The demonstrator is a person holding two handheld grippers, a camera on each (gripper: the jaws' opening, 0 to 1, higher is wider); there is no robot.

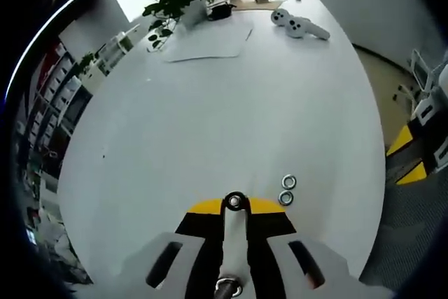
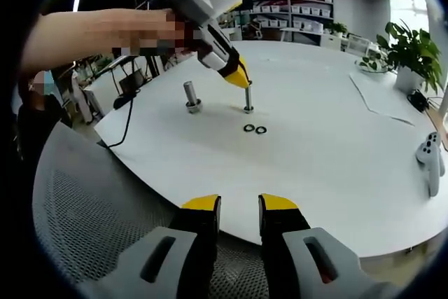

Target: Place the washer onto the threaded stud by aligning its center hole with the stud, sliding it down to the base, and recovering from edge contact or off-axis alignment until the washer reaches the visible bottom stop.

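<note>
We see the left gripper [image 2: 241, 78] clenched around the top of the threaded stud [image 2: 248, 99], which stands upright on the white table [image 2: 329, 145]. A washer [image 1: 234, 202] rings the stud's tip between the yellow fingertips. Two spare washers [image 2: 255, 129] lie just beside the stud's base. The right gripper [image 2: 238, 208] hangs released, near the table's near edge. A larger bolt [image 2: 192, 97] stands left of the stud.

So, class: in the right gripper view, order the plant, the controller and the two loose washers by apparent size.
1. Plant
2. Controller
3. Washers: the two look alike, so unranked. Distances from the camera differ, so true sizes stay unsure.
</note>
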